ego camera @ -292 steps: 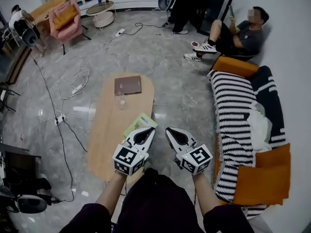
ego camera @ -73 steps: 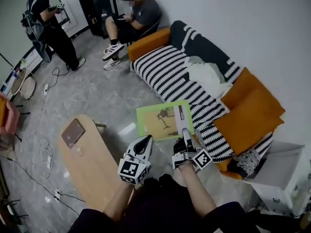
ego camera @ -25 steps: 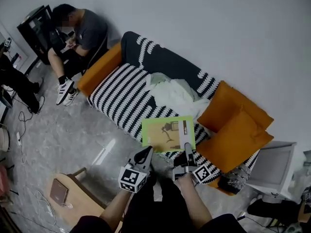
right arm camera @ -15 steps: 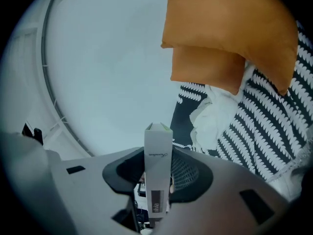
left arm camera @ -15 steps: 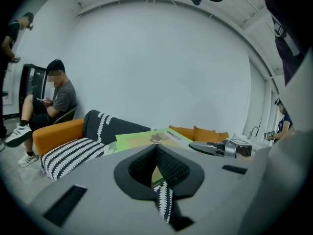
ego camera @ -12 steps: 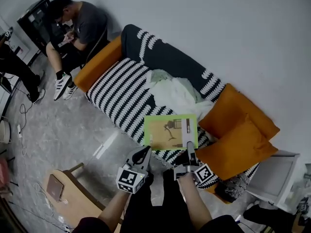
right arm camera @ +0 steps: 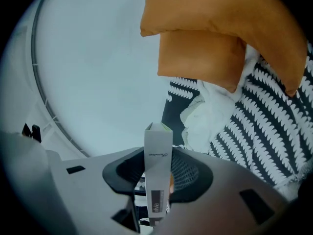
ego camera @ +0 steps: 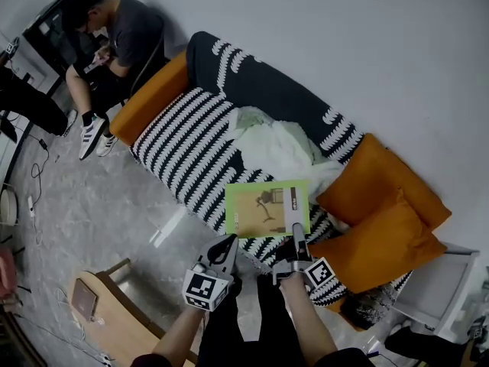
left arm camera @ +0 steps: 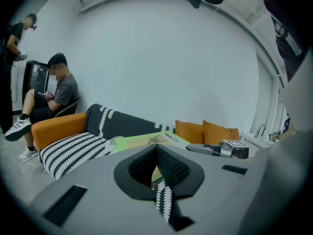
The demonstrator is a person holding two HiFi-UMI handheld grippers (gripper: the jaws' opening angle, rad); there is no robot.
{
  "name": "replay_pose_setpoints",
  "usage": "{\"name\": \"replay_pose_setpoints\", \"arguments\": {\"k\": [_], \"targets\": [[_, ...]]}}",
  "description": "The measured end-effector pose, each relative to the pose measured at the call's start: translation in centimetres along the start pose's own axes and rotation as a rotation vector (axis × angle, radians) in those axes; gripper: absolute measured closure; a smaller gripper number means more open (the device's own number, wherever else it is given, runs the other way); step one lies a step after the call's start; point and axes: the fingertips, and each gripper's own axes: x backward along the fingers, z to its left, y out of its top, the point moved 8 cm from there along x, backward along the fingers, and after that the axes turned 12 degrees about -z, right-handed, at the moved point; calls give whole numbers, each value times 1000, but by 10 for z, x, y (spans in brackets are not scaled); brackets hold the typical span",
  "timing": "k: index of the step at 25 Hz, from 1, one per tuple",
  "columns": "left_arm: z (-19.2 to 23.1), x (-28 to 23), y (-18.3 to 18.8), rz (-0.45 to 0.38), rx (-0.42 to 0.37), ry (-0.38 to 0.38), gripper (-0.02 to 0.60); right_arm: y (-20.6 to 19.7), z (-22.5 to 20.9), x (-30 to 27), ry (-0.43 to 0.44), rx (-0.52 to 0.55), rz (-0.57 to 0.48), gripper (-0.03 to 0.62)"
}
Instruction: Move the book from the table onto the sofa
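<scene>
Gripping the book (ego camera: 263, 209) by its near edge, the right gripper (ego camera: 298, 240) has both jaws pressed on a grey band that runs across the cover. In the right gripper view that grey edge (right arm camera: 157, 170) stands upright between the pads, with small print along it. The left gripper (ego camera: 226, 245) carries nothing and its jaws meet at the tips.

The book is a thin, flat rectangle. It has a lime-green border, an ochre cover picture with a small dark figure in it, and the grey band near its 3 o'clock end.

In the head view it lies cover up and close to level. Its long axis runs from about 9 o'clock to 3 o'clock, with the 3 o'clock end a little higher in the frame.

The right gripper meets the book at about 5 o'clock, so the sheet reaches away from the jaws toward 11 o'clock. The left gripper sits off the book's 7 o'clock corner, near but not touching.

The book is over the front of the black-and-white striped sofa (ego camera: 187, 140) seat; whether it rests on the fabric cannot be told. A white cloth (ego camera: 279, 147) lies at its 12 o'clock, and orange cushions (ego camera: 382, 205) lie at its 3 o'clock.
</scene>
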Motion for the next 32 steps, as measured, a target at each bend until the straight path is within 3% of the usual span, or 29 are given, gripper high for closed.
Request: {"name": "replay_pose_setpoints", "arguments": {"k": [13, 21, 22, 24, 28, 32], "targets": [[33, -41, -87, 70, 8, -20, 568, -24, -143, -65, -146, 14, 41, 433], [40, -46, -101, 67, 36, 6, 568, -21, -161, -90, -192, 22, 67, 433], [40, -47, -102, 71, 35, 4, 568, -22, -164, -94, -212, 24, 81, 400], [41, -51, -103, 84, 32, 1, 568, -22, -173, -97, -275, 9, 98, 249], [41, -55, -103, 82, 41, -3, 568, -16, -186, -86, -401, 8, 69, 210], [39, -60, -100, 80, 40, -7, 568, -7, -189, -76, -443, -2, 30, 209]]}}
